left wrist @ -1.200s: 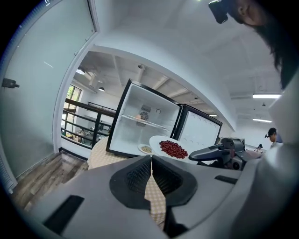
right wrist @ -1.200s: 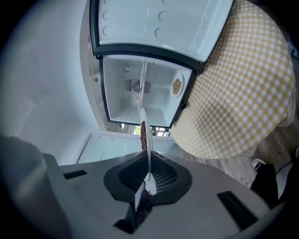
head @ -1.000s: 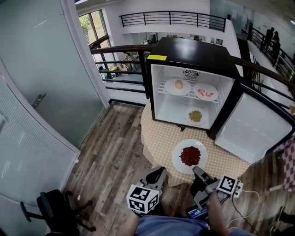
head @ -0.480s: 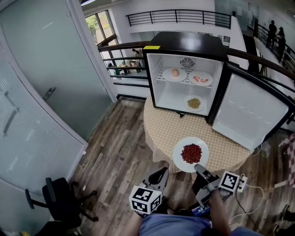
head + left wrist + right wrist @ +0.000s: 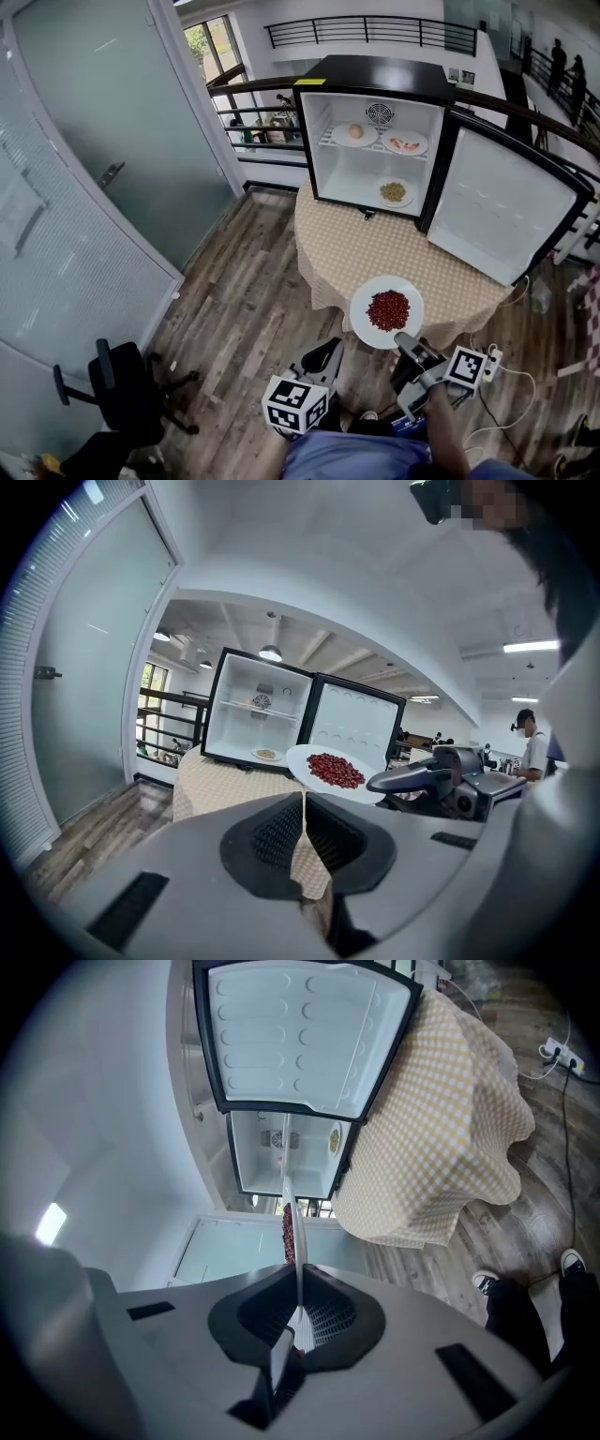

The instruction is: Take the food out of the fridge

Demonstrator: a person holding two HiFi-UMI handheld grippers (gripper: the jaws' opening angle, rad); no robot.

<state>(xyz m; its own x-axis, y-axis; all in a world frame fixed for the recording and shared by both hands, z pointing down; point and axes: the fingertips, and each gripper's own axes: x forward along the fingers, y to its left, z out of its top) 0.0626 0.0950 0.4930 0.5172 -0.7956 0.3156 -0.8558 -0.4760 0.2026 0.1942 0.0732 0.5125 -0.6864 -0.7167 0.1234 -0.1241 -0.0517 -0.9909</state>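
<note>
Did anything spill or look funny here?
Nothing is spilled. The one odd bit: the right tool pinches the plate of red food by its rim alone. The fridge door stands wide open.

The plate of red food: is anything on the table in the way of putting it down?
Nothing visible is. The right gripper holds the plate by its rim at the near edge of the checked table, which lies bare from there to the fridge.
</note>
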